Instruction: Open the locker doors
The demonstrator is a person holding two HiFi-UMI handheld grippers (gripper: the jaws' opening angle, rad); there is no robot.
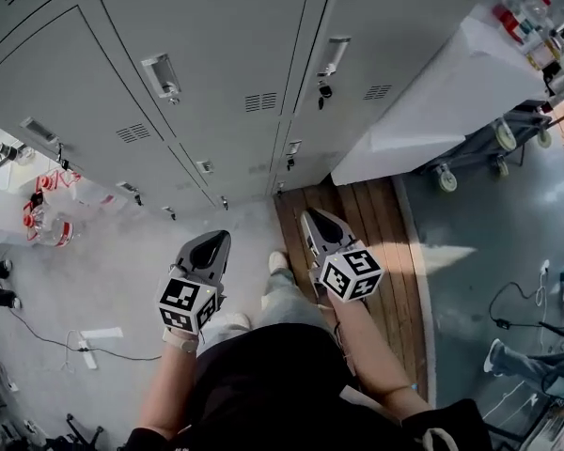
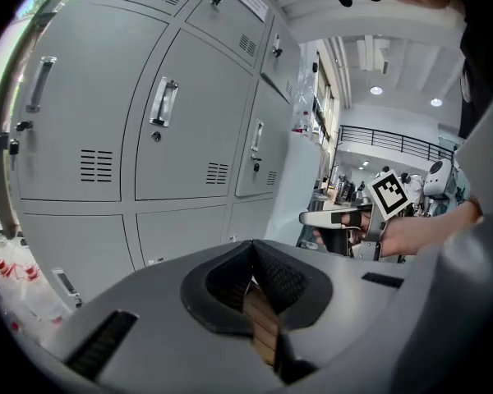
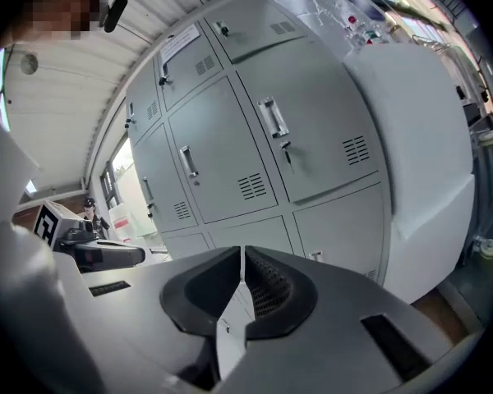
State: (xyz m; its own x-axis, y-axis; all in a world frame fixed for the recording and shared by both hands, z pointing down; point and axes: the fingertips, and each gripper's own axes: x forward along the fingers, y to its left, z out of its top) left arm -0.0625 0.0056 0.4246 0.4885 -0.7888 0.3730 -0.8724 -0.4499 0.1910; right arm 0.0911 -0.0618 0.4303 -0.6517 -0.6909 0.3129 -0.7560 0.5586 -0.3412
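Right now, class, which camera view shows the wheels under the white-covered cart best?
The head view: several wheels show below the white cover. The right gripper view catches perhaps one at its edge; the left gripper view shows only the cover.

Person facing a bank of grey metal lockers (image 1: 216, 54), a gripper on either side

The lockers fill the wall ahead, upper doors above lower ones. The left gripper (image 1: 214, 242) and right gripper (image 1: 317, 222) sit side by side in front of them, apart from the doors, with the person's feet between and below. A brown wooden plank platform (image 1: 376, 242) lies on the floor under the right gripper, against the lockers' foot. A white-draped wheeled trolley (image 1: 423, 111) stands right of the lockers, behind the platform. Clear plastic bags with red print (image 1: 47, 216) lie far left
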